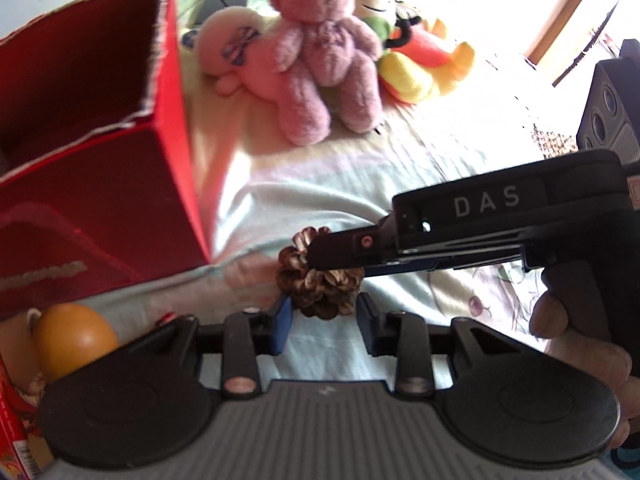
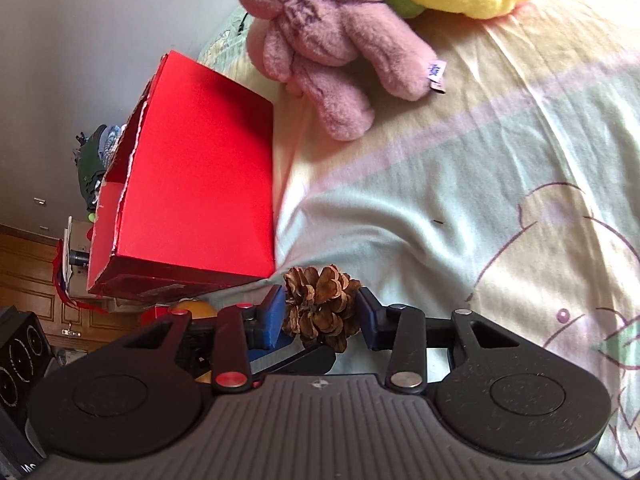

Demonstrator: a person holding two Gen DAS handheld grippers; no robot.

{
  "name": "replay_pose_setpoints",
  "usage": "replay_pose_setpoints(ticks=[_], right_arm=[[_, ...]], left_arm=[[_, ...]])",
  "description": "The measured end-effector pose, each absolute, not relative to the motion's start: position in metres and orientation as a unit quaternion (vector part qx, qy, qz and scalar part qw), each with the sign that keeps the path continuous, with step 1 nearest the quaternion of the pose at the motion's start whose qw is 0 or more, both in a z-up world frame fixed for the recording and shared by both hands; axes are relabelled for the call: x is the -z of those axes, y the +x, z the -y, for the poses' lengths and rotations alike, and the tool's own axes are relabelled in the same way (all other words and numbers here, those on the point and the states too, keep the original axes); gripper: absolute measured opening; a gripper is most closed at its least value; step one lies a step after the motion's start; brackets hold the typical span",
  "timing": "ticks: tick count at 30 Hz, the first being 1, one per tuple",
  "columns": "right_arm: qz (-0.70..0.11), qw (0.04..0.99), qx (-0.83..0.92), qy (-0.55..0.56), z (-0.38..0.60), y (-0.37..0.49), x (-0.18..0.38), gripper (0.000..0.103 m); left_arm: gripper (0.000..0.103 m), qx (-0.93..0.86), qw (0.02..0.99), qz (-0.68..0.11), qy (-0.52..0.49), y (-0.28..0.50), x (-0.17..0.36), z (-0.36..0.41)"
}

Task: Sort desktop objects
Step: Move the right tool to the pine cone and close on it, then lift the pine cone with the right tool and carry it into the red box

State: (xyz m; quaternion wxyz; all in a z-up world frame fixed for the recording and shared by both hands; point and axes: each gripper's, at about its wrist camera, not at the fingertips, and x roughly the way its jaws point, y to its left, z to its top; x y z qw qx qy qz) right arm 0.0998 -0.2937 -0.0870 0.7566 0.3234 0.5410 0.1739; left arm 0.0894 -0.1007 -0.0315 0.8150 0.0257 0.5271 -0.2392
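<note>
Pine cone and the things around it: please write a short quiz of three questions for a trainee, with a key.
1. True or false: the red box is open at the top.
2. What lies between the fingers of the right tool? A. an orange ball. B. the pine cone. C. a pink teddy bear.
3. Fill in: in the left wrist view, the orange egg-shaped object is seen to the ____ of the pine cone.

Key: 1 true; 2 B; 3 left.
</note>
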Motion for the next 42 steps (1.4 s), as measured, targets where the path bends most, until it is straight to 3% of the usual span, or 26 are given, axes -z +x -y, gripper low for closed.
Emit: replay_pose_setpoints(ticks=[3, 8, 21, 33, 42], right_arm=[[-0.54, 0.75, -0.164, 0.345, 0.301, 0.096, 0.093, 0.041], [-0.537, 0.754, -0.155, 0.345, 0.304, 0.096, 0.095, 0.049], [-0.524, 0.755, -0.169, 0.357, 0.306, 0.097, 0.086, 0.051], [-0.379, 0.842, -0.195, 0.332, 0.312, 0.108, -0.03, 0.051], [-0.334, 0.857, -0.262, 0.292, 0.231, 0.15, -0.074, 0.051]], left_arm=[[0.037, 0.247, 0.814, -0.524, 0.03, 0.085, 0.033, 0.109], [0.053, 0.25, 0.817, -0.518, 0.037, 0.086, 0.032, 0.116], [0.044, 0.242, 0.824, -0.508, 0.059, 0.094, 0.026, 0.129], [0.041, 0.271, 0.883, -0.379, 0.057, 0.098, -0.085, 0.131], [0.041, 0.215, 0.922, -0.321, 0.038, 0.122, -0.131, 0.052]])
